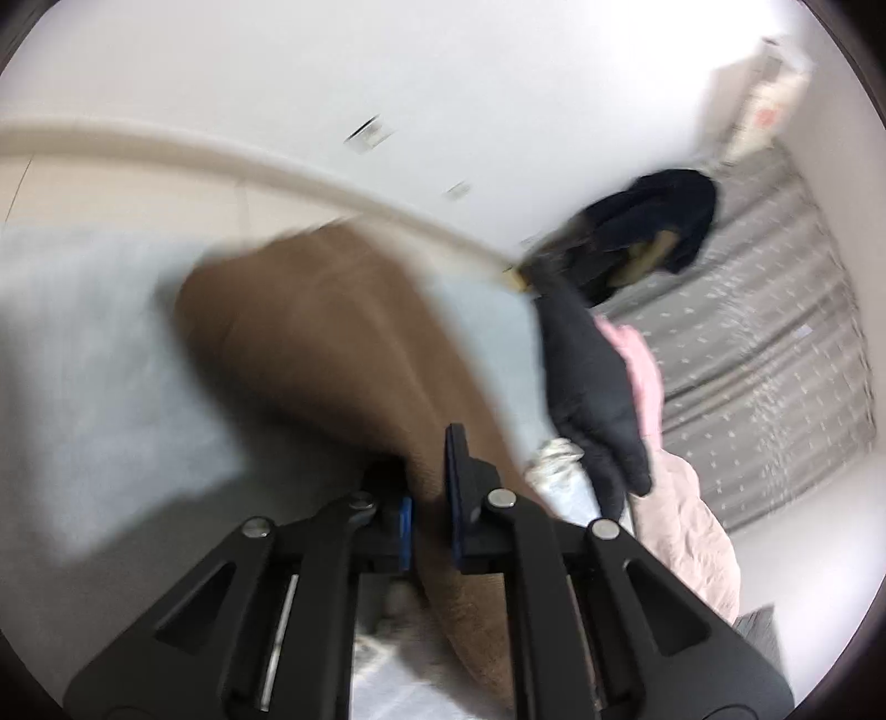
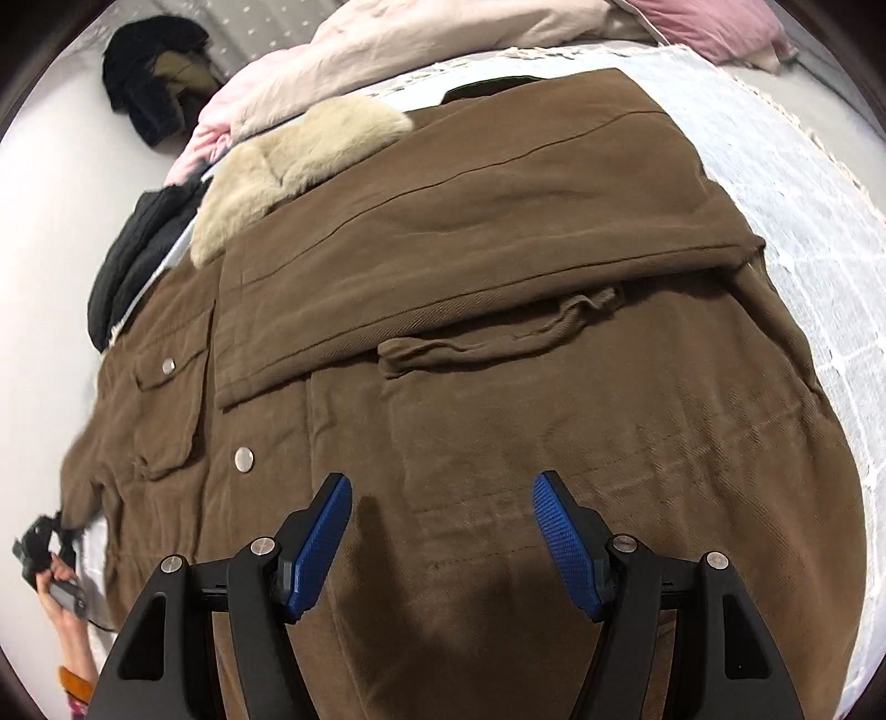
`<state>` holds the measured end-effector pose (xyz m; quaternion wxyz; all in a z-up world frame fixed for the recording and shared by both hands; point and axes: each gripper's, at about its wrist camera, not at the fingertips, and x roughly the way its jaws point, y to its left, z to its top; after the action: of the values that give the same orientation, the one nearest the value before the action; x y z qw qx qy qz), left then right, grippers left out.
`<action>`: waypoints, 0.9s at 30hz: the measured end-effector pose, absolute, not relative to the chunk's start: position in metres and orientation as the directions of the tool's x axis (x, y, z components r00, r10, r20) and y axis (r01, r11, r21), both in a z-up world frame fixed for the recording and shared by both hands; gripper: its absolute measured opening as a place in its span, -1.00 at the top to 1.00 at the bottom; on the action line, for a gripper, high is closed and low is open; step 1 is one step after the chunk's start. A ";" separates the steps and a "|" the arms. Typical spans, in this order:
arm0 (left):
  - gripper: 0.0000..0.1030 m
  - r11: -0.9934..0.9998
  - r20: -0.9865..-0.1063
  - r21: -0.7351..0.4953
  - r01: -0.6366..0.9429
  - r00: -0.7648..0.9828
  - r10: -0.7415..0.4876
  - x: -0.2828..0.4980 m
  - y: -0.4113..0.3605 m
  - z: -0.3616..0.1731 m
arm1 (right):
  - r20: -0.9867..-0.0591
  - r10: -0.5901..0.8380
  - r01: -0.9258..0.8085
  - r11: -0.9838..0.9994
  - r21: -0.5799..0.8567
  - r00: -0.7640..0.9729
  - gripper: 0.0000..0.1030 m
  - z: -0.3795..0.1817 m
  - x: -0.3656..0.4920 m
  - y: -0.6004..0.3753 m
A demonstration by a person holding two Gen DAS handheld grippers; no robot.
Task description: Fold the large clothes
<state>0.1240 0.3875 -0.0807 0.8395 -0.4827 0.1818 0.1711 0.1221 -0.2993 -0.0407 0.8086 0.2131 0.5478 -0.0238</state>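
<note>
Coat: a large brown coat (image 2: 498, 343) lies spread across a pale blue-white checked blanket (image 2: 819, 232), front up, its pale fur collar (image 2: 288, 166) toward the far left of the right wrist view.
Sleeve: one brown sleeve (image 2: 470, 243) is folded over the chest, its cuff ending near the right edge of the coat.
Details: a flap pocket (image 2: 166, 410) and metal snaps (image 2: 243, 459) sit on the left side.
Right gripper (image 2: 442, 545): hovers above the lower part of the coat, blue pads (image 2: 565, 548) spread wide — nothing between them.
Left gripper (image 1: 429, 509): jaws drawn close, pinching a fold of brown fabric (image 1: 332, 343) that rises ahead of it; this view is motion-blurred.
Left hand (image 2: 58, 595): seen at the lower left of the right wrist view, gripping the tool at the coat's outstretched edge.
Around: a black garment (image 2: 138, 260) and a pink quilt (image 2: 387, 50) lie just beside the collar; a second dark garment (image 2: 155, 77) rests well apart — farther back on a grey patterned sheet (image 1: 775, 343).
</note>
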 end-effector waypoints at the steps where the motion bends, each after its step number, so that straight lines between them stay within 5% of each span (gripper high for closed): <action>1: 0.81 0.521 -0.447 -0.730 -0.442 0.886 0.126 0.124 0.378 -0.065 | -0.896 0.192 0.277 0.907 0.318 0.401 -0.35 -0.040 0.122 -0.301; 8: 0.81 0.788 -0.253 -0.578 -0.214 0.964 0.076 0.126 0.303 0.032 | -0.888 0.205 0.294 0.893 0.342 0.411 -0.35 -0.038 0.121 -0.307; 15: 0.81 0.893 -0.154 -0.446 0.066 0.977 -0.149 0.144 0.192 0.099 | -0.885 0.211 0.305 0.884 0.354 0.416 -0.35 -0.041 0.123 -0.310; 21: 0.81 0.875 -0.214 -0.428 0.225 0.916 -0.340 0.169 0.093 0.096 | -0.871 0.229 0.324 0.863 0.388 0.435 -0.35 -0.042 0.127 -0.314; 27: 0.78 0.874 -0.479 -0.277 0.400 0.731 -0.486 0.184 -0.019 0.038 | -0.847 0.266 0.339 0.829 0.445 0.461 -0.35 -0.045 0.133 -0.314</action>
<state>0.1837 -0.0188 0.0375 0.9270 -0.0774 0.2785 -0.2390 0.1334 -0.3138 -0.0452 0.8035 0.2915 0.5185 -0.0227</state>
